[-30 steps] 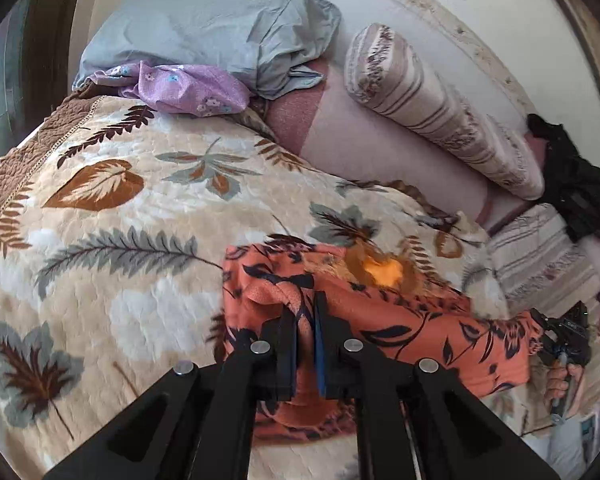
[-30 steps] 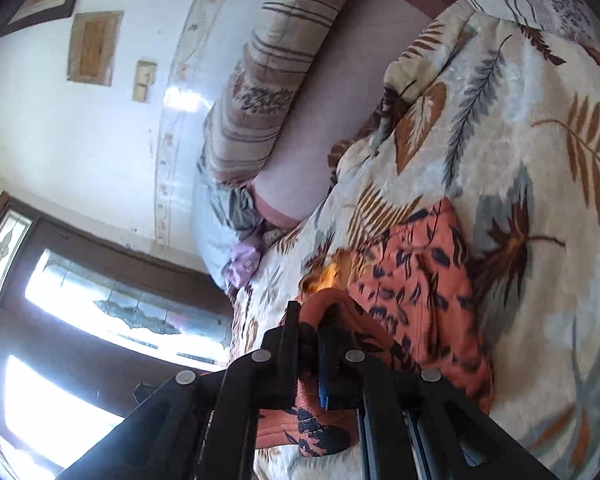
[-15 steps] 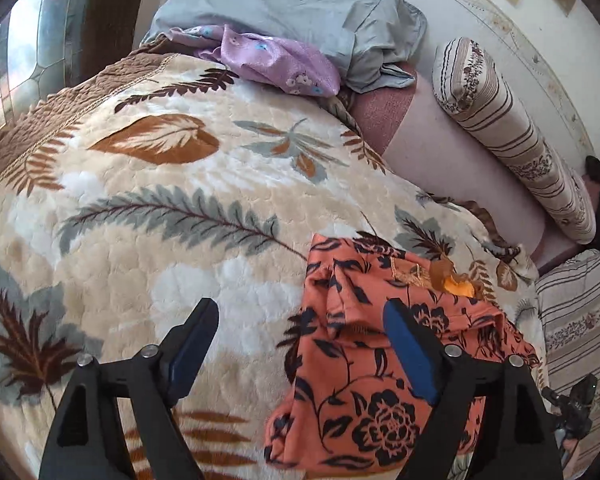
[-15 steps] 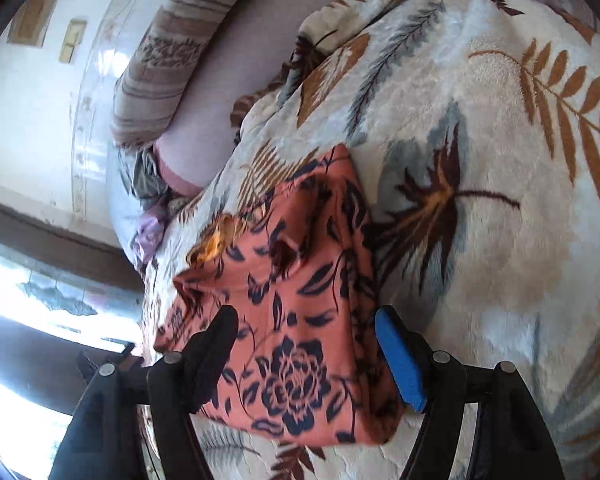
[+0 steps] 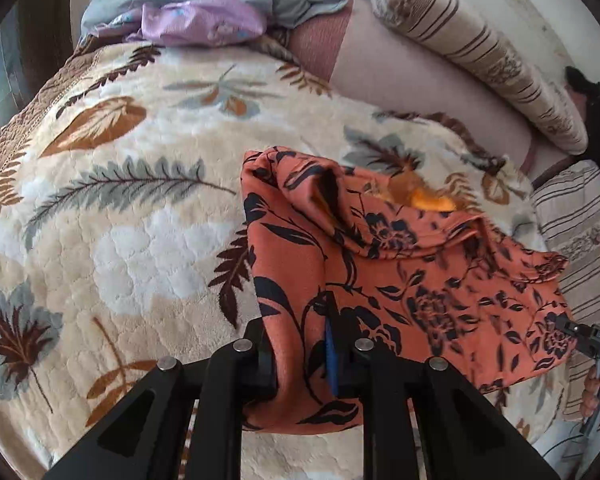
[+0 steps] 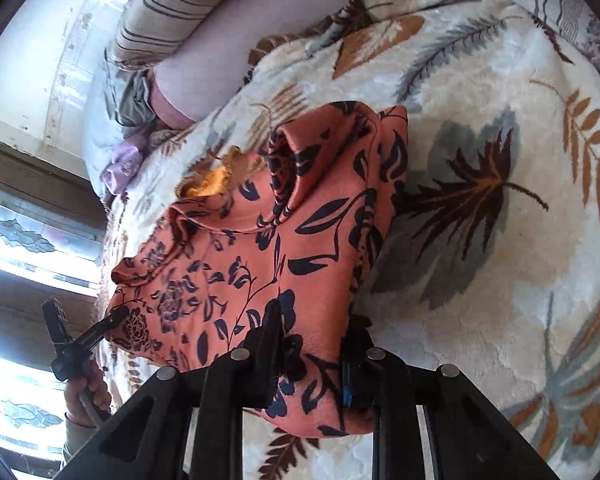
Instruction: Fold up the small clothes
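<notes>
Left wrist view shows the left tool (image 5: 300, 344) pinching the near edge of the orange flowered cloth (image 5: 400, 264), lying mid-bed on the leaf blanket (image 5: 120, 220). The right tool (image 6: 312, 356) just closed on its other near corner. Each pinch is thin, so a hard pull could slip the cloth free and spoil the fold.

The blanket (image 5: 148, 240) on the bed is thick plush fleece, fuzzy and matt, with a quilted, puckered surface. The orange garment (image 5: 380, 280) is thin woven cloth, smooth with a faint sheen, creasing softly. The left tongs (image 5: 302, 344) and right tongs (image 6: 312, 364) are matt black plastic with bright metal rivets and a blue rubbery pad. The striped bolster (image 5: 480, 52) is woven cloth, the lilac cloth (image 5: 204, 20) slightly glossy, the wall (image 6: 32, 40) chalky, chipped plaster
</notes>
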`<action>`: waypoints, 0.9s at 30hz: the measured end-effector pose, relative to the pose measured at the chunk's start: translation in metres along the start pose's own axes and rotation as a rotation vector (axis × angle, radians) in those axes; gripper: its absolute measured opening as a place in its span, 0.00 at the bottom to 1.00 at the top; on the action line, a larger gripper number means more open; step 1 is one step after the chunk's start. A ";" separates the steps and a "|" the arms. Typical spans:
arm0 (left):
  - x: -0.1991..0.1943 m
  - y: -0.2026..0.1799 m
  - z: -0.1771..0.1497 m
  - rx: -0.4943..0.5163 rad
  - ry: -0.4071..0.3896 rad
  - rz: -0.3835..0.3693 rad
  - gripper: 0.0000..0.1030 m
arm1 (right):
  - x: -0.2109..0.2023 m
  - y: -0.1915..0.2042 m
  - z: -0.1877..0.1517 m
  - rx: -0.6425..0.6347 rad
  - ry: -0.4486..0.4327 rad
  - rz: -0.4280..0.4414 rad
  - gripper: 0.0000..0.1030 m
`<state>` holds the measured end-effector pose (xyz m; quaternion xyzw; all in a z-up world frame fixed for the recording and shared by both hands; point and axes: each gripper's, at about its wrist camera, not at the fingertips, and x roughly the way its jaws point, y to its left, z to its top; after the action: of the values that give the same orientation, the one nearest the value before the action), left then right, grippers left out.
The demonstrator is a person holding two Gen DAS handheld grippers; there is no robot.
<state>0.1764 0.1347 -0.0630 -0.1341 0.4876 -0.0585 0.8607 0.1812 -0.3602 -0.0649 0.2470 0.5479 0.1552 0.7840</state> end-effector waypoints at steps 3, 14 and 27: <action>-0.047 -0.006 -0.023 0.054 -0.051 -0.020 0.18 | -0.038 0.010 -0.029 -0.053 -0.014 0.006 0.20; -0.037 0.052 -0.171 -0.021 0.046 0.064 0.49 | -0.046 -0.073 -0.179 0.077 0.072 -0.074 0.55; -0.016 0.011 -0.123 0.420 0.013 0.178 0.49 | -0.025 -0.007 -0.130 -0.656 -0.045 -0.473 0.72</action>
<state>0.0622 0.1272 -0.1130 0.0918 0.4802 -0.0835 0.8683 0.0503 -0.3502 -0.0854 -0.1459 0.4937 0.1319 0.8471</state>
